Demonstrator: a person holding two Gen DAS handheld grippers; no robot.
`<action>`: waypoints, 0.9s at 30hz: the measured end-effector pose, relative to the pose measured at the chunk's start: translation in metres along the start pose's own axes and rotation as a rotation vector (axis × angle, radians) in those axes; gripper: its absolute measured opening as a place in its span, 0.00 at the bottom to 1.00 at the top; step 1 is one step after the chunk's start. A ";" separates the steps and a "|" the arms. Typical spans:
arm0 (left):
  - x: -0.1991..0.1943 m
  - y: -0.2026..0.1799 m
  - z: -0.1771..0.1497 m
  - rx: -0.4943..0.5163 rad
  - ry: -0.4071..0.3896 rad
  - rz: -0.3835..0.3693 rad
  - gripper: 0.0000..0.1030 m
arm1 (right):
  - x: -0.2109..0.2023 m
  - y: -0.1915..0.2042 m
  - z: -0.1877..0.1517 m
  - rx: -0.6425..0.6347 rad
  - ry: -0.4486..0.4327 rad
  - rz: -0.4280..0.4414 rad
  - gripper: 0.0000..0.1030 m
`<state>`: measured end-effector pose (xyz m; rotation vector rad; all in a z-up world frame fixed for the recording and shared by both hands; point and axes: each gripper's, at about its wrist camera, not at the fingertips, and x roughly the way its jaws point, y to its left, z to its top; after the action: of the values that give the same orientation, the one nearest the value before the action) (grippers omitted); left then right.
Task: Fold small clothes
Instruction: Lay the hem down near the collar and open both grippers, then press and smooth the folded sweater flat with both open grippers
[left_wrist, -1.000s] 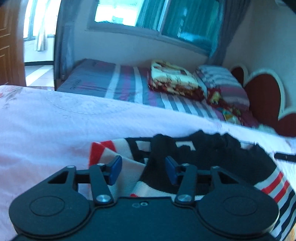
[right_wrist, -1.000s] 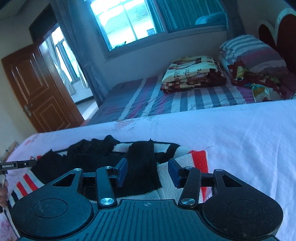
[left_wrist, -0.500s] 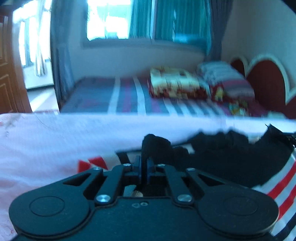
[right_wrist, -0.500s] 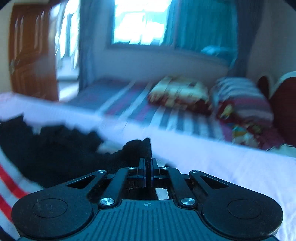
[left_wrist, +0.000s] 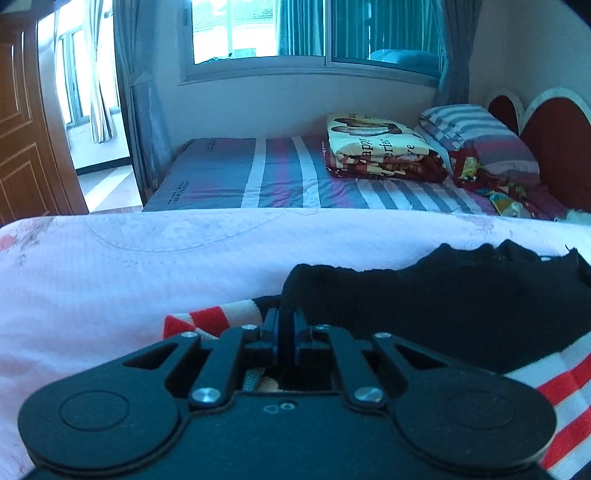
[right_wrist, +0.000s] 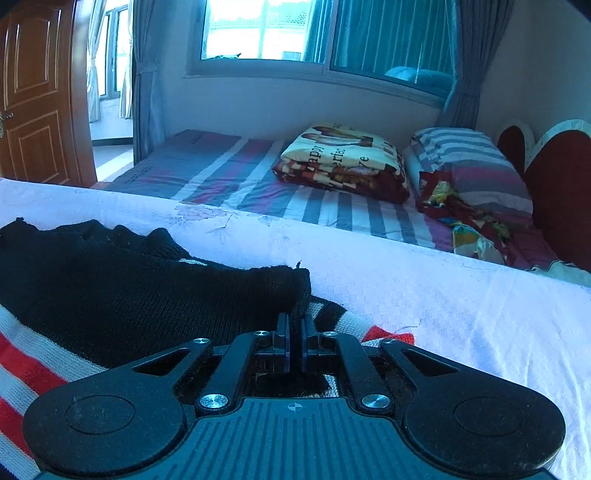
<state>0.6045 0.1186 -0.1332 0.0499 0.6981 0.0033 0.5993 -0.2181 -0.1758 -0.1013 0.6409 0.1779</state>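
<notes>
A small knitted garment, black with red, white and black stripes, lies on the pale pink sheet (left_wrist: 110, 266). In the left wrist view my left gripper (left_wrist: 285, 325) is shut on the garment's black edge (left_wrist: 424, 295), with a red and white striped corner (left_wrist: 207, 319) to its left. In the right wrist view my right gripper (right_wrist: 293, 330) is shut on the other black corner (right_wrist: 147, 295), with stripes (right_wrist: 33, 354) at the lower left.
Beyond the pink bed stands a second bed with a striped sheet (left_wrist: 280, 173), a folded patterned blanket (left_wrist: 380, 147) and a striped pillow (left_wrist: 476, 133). A red headboard (left_wrist: 557, 147) is at the right, a wooden door (right_wrist: 33, 92) at the left, and a window (left_wrist: 295, 33) behind.
Both grippers were open over the garment a second ago. They have shut on its black edge, and the black part now lies stretched between them.
</notes>
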 end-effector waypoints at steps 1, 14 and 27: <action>0.000 -0.001 0.000 0.004 0.000 0.007 0.18 | -0.001 0.001 -0.001 -0.005 -0.001 -0.004 0.09; -0.053 -0.019 0.009 -0.015 -0.196 -0.046 0.70 | -0.055 0.017 0.014 0.008 -0.172 0.098 0.44; -0.005 -0.066 -0.010 0.087 0.020 -0.163 0.71 | -0.009 0.080 0.006 -0.103 0.015 0.198 0.44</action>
<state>0.5936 0.0533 -0.1409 0.0763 0.7203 -0.1832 0.5800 -0.1404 -0.1690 -0.1381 0.6571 0.4013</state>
